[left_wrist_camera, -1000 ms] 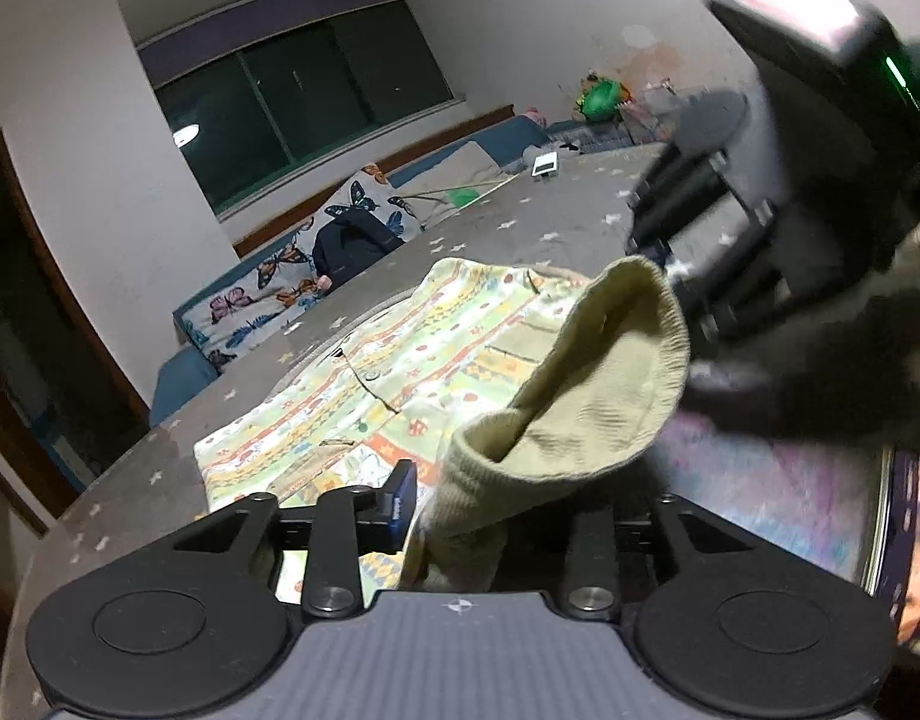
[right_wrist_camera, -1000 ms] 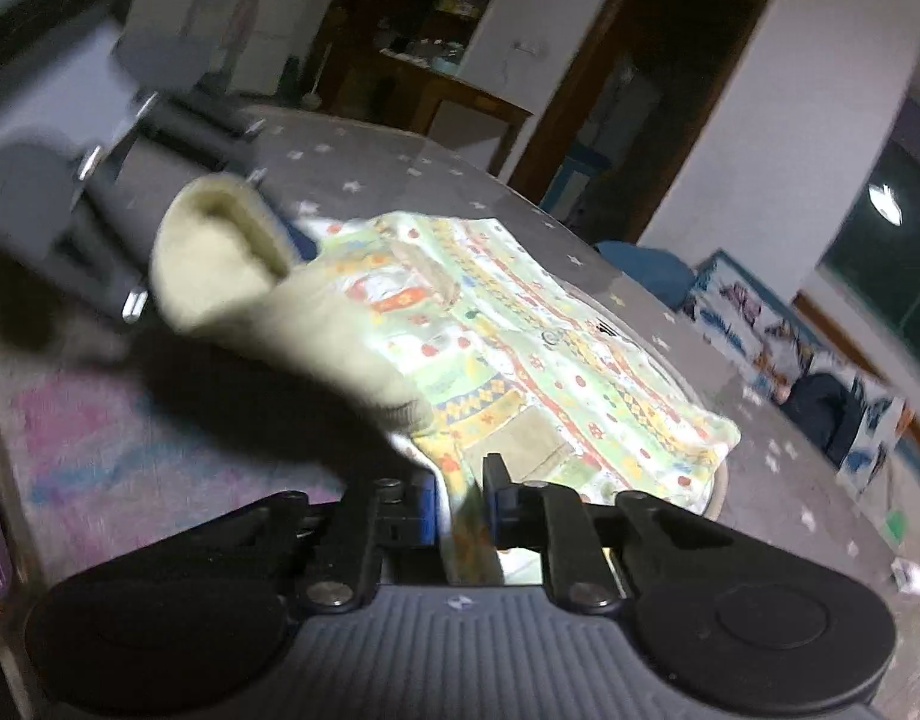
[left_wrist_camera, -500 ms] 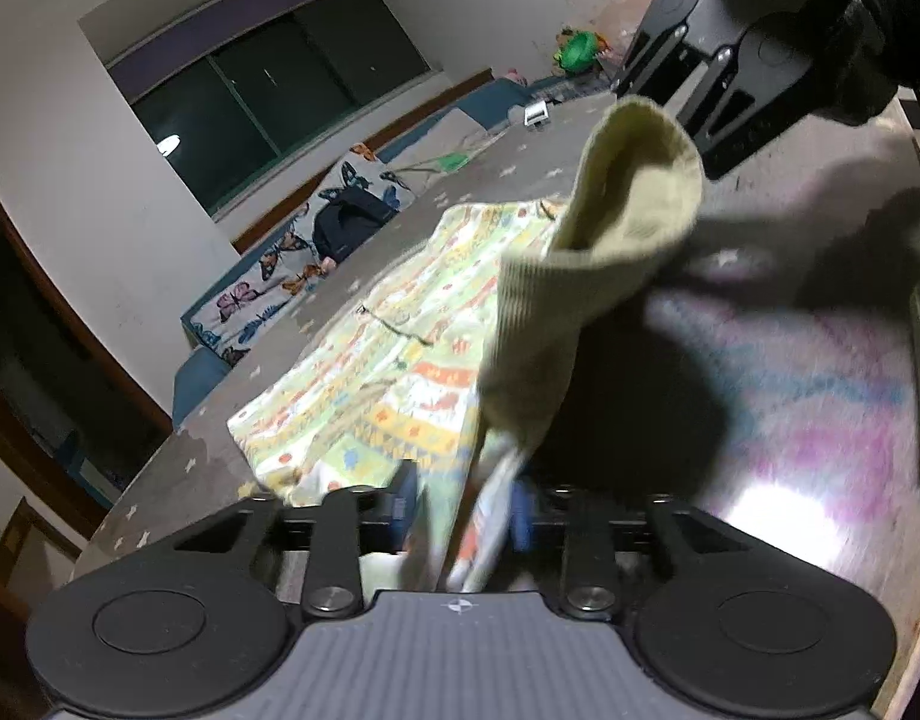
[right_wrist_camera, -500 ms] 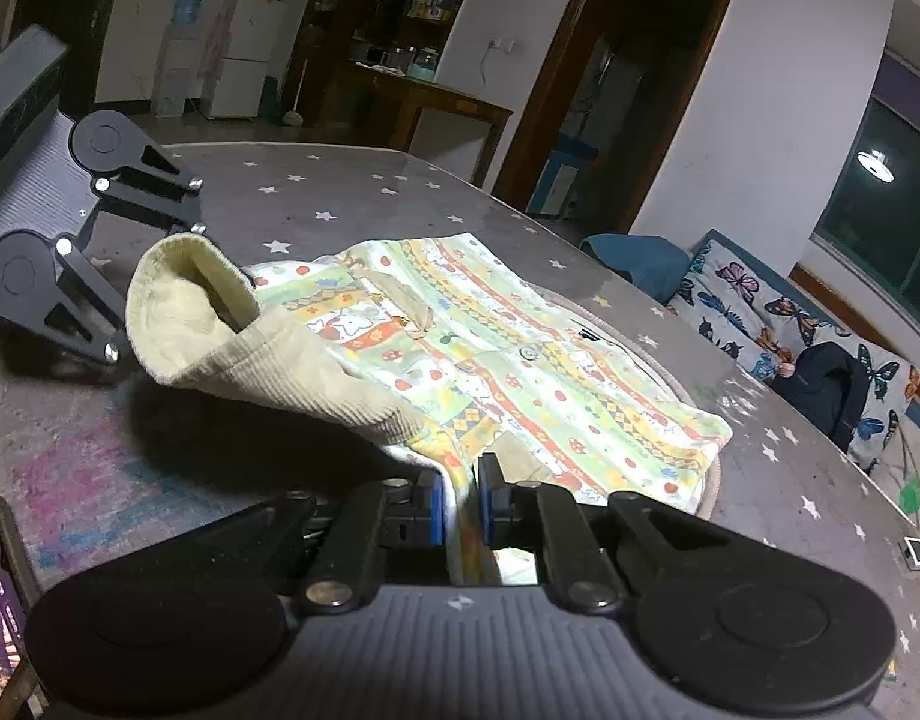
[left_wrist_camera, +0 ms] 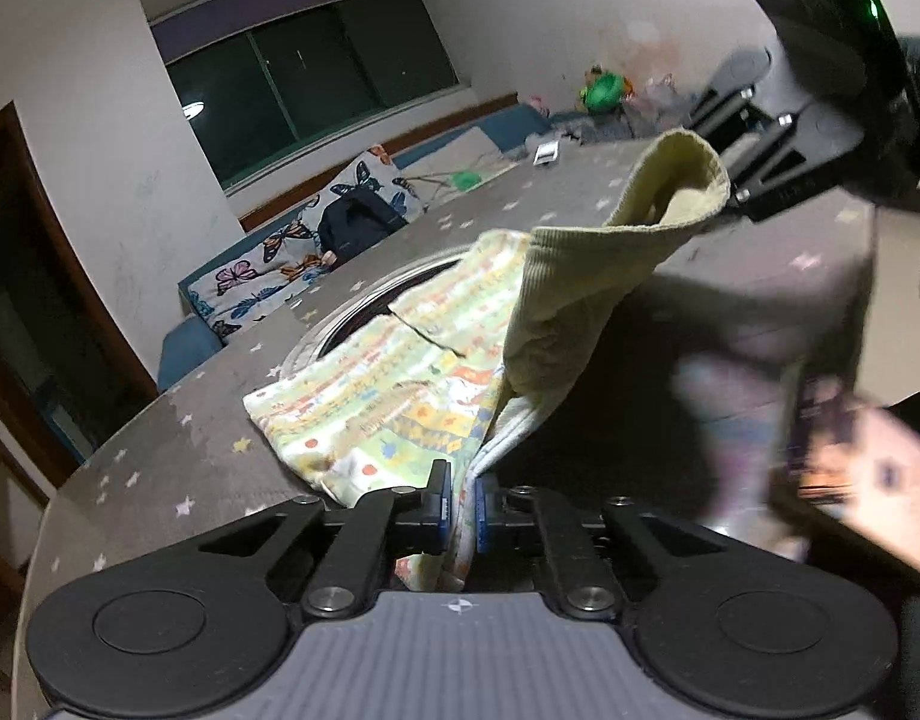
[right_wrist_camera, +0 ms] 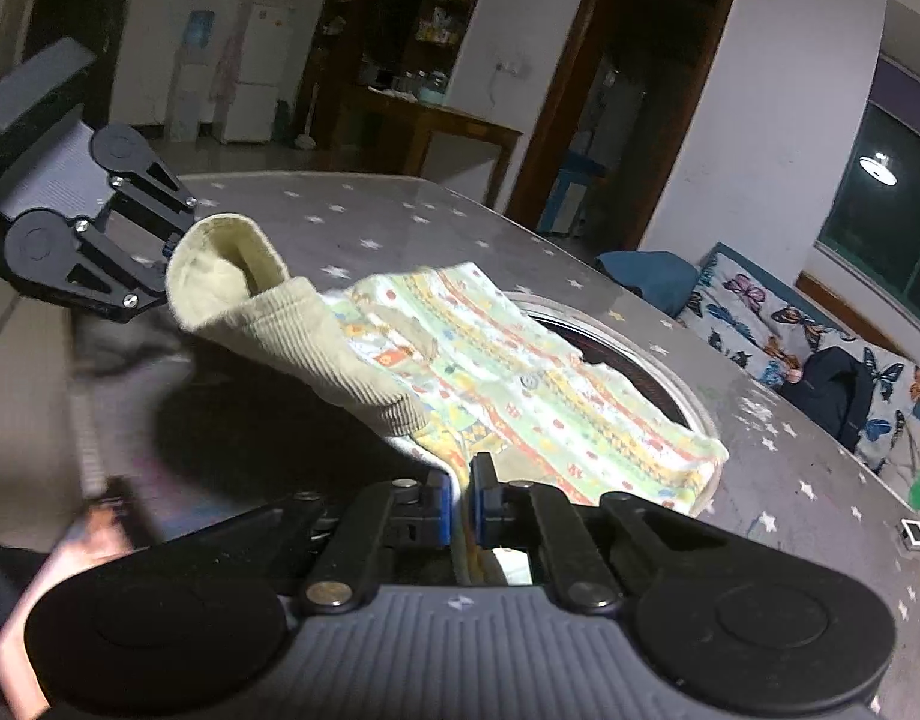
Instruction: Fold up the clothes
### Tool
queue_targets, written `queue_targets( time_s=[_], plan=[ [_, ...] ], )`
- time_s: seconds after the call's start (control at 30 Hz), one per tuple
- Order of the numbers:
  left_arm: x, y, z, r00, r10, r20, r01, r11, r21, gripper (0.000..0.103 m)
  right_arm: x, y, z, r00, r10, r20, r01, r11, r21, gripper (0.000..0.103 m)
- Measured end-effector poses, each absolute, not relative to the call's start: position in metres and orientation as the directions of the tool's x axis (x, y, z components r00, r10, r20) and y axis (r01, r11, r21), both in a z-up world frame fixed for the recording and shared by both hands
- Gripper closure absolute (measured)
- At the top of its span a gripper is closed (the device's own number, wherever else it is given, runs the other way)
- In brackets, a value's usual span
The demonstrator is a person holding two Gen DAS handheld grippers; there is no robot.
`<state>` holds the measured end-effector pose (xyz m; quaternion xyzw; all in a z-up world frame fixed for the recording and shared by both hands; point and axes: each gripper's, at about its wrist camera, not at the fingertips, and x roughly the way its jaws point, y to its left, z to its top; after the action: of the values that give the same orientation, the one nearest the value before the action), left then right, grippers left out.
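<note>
Since the earlier frame the left gripper [left_wrist_camera: 460, 501] has been closing its fingers, and they are now pinching the printed garment [left_wrist_camera: 393, 384] at its near hem; the whole near edge is riding higher off the bench [left_wrist_camera: 177, 420] than before. The right gripper [right_wrist_camera: 458, 501] is likewise clamping a fold of the same cloth between its blue pads, fully shut on it.

Both hands are holding one edge, so the step in hand looks like the start of a fold: lifting the near edge to carry it over the rest. The next move probably calls for both grippers travelling together toward 12 o'clock, keeping the edge taut and level so the cloth is not twisting, then lowering it onto the far part.

In the left wrist view the garment is lying with its long axis running from about 7 o'clock to 1 o'clock, its ribbed yellow cuff [left_wrist_camera: 670, 192] standing open and pointing toward 1 o'clock. Its far part is draping over a round inset ring [right_wrist_camera: 670, 384] in the bench.
</note>
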<state>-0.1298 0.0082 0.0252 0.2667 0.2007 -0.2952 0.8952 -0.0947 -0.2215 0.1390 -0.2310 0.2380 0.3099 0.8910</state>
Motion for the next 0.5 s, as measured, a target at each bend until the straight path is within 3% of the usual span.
queue_targets(
  time_s=[0.27,0.5],
  plan=[
    [-0.196,0.016,0.069,0.716,-0.475,-0.512,0.667,0.683,0.298,0.094,-0.169,-0.236,0.176,0.61,0.511,-0.605,-0.729,0.661,-0.177,0.098],
    [-0.155,0.001,0.08,0.777,-0.426,-0.464,0.602,0.72,0.346,0.096,-0.137,-0.241,0.195,0.623,0.498,-0.603,-0.705,0.691,-0.158,0.098]
  ],
)
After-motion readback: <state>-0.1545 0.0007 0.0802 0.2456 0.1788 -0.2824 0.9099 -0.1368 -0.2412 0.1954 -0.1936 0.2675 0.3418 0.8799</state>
